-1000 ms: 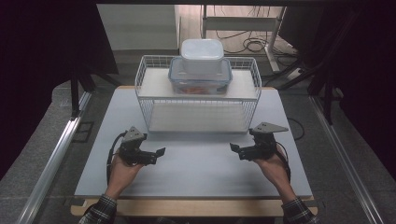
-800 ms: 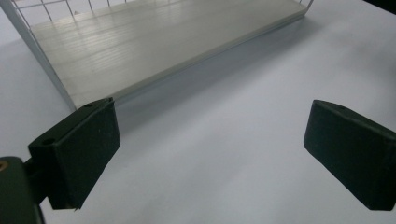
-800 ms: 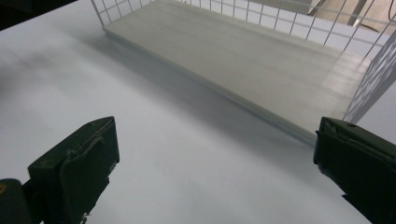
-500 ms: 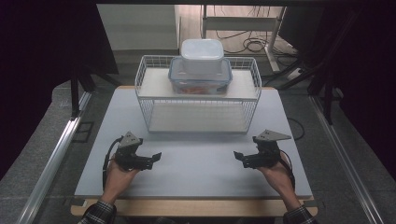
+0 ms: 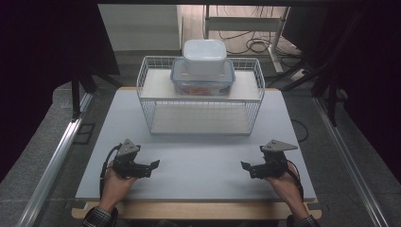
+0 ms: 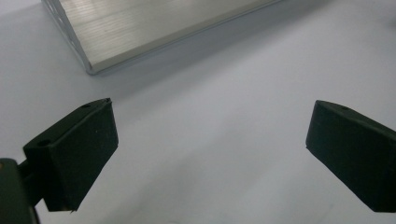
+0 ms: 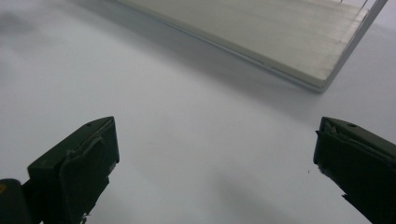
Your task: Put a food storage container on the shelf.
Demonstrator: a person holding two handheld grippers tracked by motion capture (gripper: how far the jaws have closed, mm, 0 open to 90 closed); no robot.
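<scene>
Both my grippers had drawn back toward me, wire rack (image 5: 201, 101) standing mid-table well ahead of them, stacked containers (image 5: 203, 71) on its upper shelf, left gripper (image 5: 150, 168) spread empty, right gripper (image 5: 246, 169) likewise, table (image 5: 203, 161) beneath.

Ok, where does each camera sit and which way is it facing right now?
High view: above the person's side, looking forward and down at the table, wire rack, both hands, left gripper and right gripper.
Left gripper view: on the left gripper, looking past its open jaws at the rack's bottom corner.
Right gripper view: likewise, on the right gripper.
Shared: table and rack.
</scene>
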